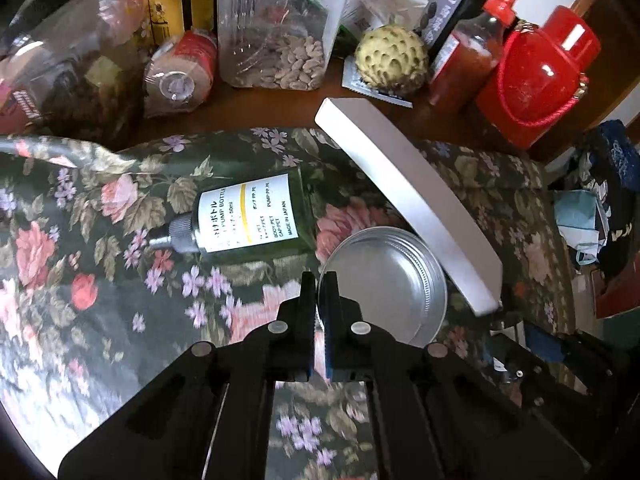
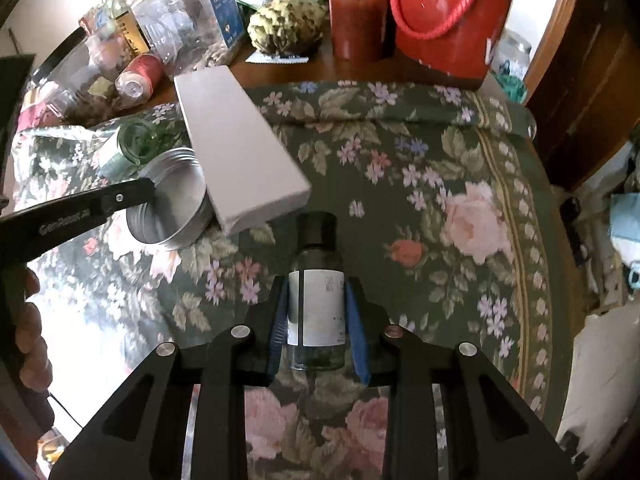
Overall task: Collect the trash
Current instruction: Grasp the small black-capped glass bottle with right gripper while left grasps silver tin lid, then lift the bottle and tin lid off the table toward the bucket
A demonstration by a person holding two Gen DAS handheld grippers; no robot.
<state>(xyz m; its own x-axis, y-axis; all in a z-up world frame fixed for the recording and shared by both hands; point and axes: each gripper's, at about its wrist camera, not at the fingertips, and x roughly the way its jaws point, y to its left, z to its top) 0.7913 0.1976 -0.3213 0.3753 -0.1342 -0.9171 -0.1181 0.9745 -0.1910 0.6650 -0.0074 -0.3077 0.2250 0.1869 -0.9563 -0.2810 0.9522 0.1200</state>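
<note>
My left gripper [image 1: 319, 280] is shut on the near rim of a round silver tin [image 1: 386, 280], which also shows in the right wrist view [image 2: 176, 208] with the left gripper's finger across its rim. A green pump bottle [image 1: 248, 216] with a white label lies on the floral cloth left of the tin; its base shows in the right wrist view [image 2: 136, 142]. A long white box [image 1: 416, 204] lies right of the tin, also seen in the right wrist view [image 2: 236, 144]. My right gripper [image 2: 316, 292] is shut on a small dark-capped bottle [image 2: 316, 300].
The floral cloth [image 2: 420, 200] covers a wooden table. At the back stand a red flask [image 1: 540, 72], a sauce bottle [image 1: 468, 64], a custard apple [image 1: 390, 60], a clear nut jar [image 1: 276, 28] and bagged goods [image 1: 68, 60]. Clutter [image 1: 600, 208] lies off the right edge.
</note>
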